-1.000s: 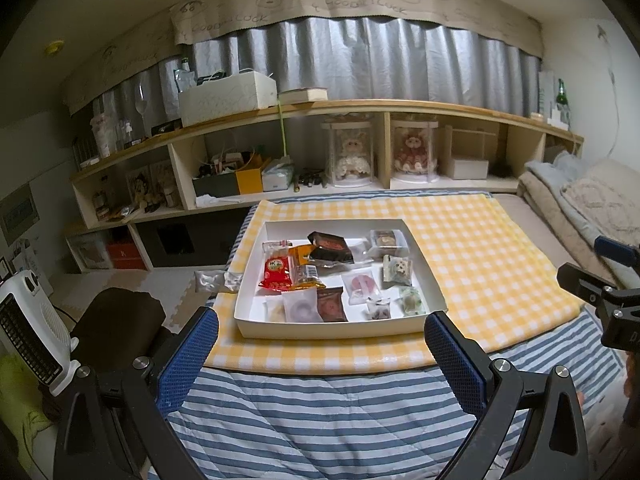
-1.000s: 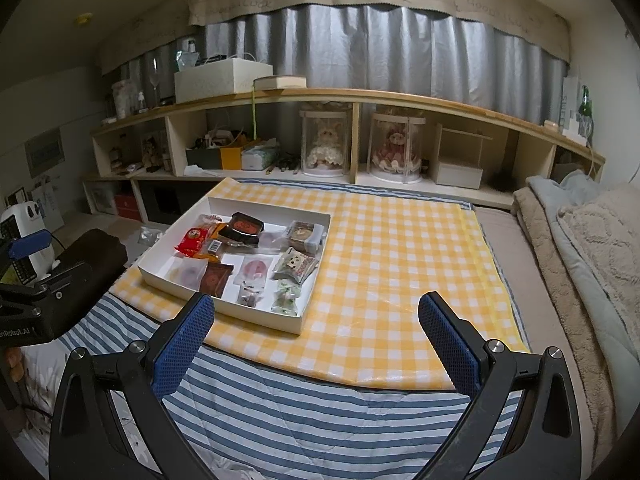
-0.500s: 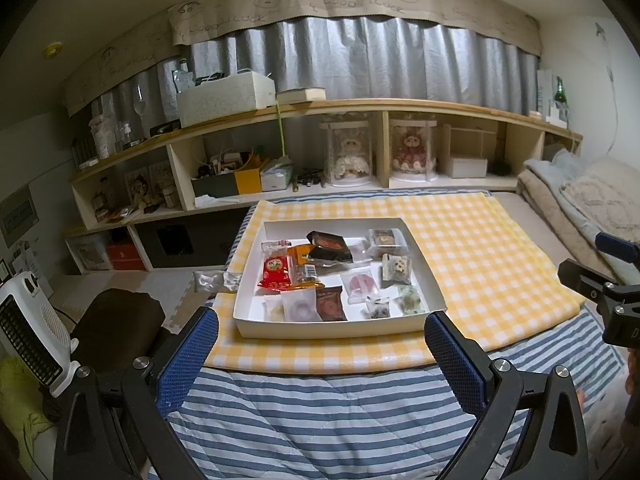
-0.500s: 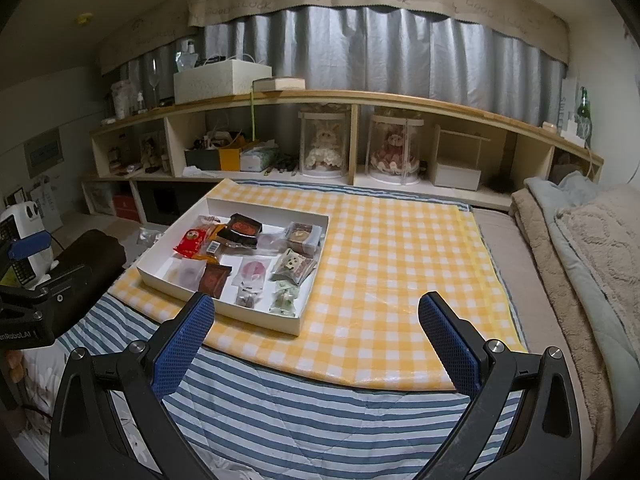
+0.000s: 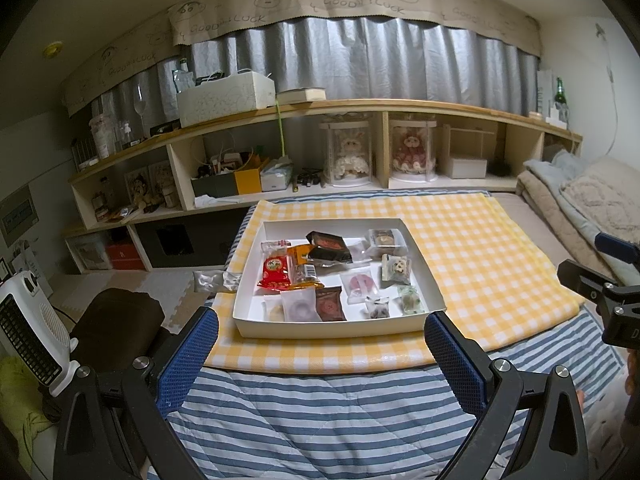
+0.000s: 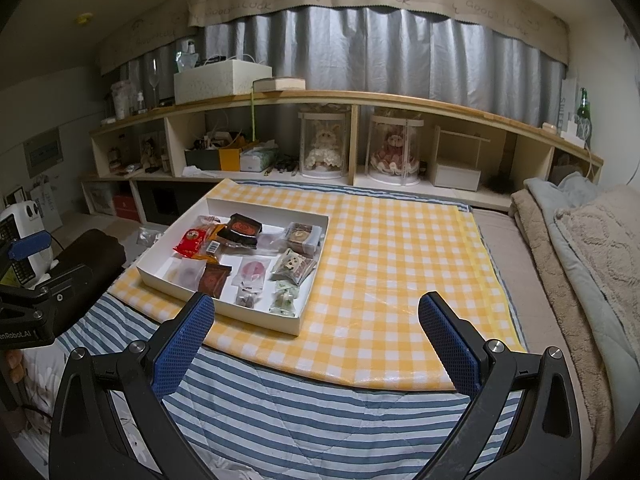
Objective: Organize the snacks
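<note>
White shallow tray [image 5: 256,326] of assorted wrapped snacks [image 5: 332,276] on yellow gingham cloth [image 5: 472,248], both tongs spread, empty

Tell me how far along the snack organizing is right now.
Barely begun, it seems. Done: nothing visibly sorted; the wrapped snacks, like the red packet, lie jumbled in the white tray on the yellow checked cloth. In hand: nothing; the left tool and right tool are both open, short of the tray. Left: all the sorting.
</note>
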### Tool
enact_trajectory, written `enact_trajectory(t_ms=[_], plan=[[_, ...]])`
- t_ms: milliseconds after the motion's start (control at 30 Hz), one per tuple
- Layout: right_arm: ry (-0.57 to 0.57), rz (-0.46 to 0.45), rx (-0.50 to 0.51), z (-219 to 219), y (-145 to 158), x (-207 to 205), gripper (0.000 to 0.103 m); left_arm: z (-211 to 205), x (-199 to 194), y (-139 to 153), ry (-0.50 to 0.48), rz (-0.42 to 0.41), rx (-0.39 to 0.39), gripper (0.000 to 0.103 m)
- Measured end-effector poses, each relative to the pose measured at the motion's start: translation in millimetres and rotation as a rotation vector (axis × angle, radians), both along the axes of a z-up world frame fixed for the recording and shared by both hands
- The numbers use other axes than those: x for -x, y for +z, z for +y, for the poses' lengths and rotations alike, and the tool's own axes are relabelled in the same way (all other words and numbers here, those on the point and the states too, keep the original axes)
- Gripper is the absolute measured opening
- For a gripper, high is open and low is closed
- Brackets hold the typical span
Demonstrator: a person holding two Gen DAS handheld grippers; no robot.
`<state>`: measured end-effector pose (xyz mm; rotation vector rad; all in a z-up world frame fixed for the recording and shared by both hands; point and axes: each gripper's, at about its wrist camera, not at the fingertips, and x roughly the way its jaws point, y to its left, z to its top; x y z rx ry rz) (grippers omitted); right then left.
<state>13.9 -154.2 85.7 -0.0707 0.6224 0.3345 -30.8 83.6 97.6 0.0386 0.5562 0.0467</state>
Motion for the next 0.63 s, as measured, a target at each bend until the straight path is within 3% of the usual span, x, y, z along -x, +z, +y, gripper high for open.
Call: enact_trajectory(t_ms=[633], plan=[[0.000,-0.002,0.001,0.0,0.0,0.4,0.103,-1.1,1.3,-0.7,0.005,-0.003,0.015,0.103]])
